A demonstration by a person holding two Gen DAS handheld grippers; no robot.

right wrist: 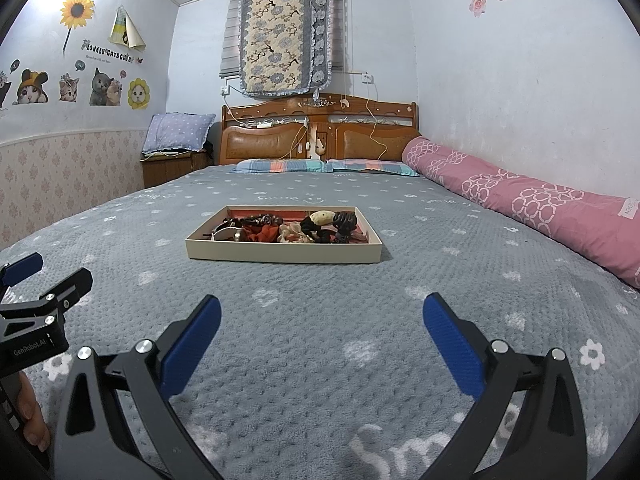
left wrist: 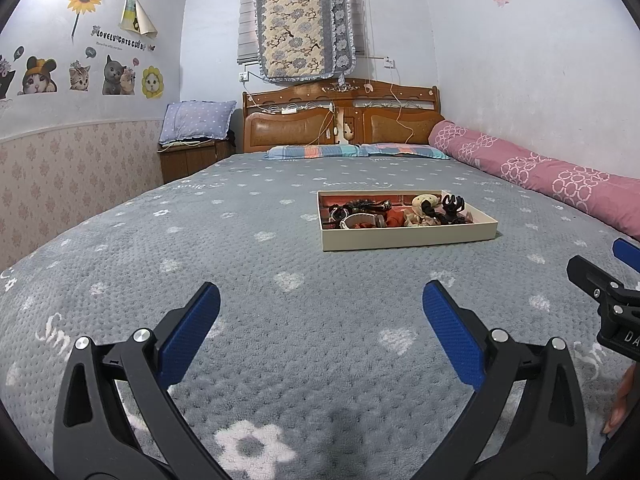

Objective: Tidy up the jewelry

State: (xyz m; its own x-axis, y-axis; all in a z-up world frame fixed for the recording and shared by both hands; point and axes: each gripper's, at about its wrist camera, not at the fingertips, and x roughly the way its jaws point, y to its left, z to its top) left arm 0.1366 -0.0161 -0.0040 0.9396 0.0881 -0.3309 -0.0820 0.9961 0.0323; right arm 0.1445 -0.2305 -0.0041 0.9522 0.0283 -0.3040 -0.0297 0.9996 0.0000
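A grey flower-patterned bedspread was seen covering a wide bed, with a shallow cream tray set upon it.

The tray was found well ahead of both grippers, towards the wooden headboard, and a rolled pink quilt was laid along the wall. The tray's red-lined interior was crowded with jewelry and hair pieces: a black claw clip, a pale ornament, a white band and dark tangled items that could not be told apart. The left gripper was held wide apart over the spread, nothing between its blue pads. The right gripper was likewise spread wide and empty. Only in the left view was the claw clip shown upright; only in the right view was lettering on the quilt's end exposed.
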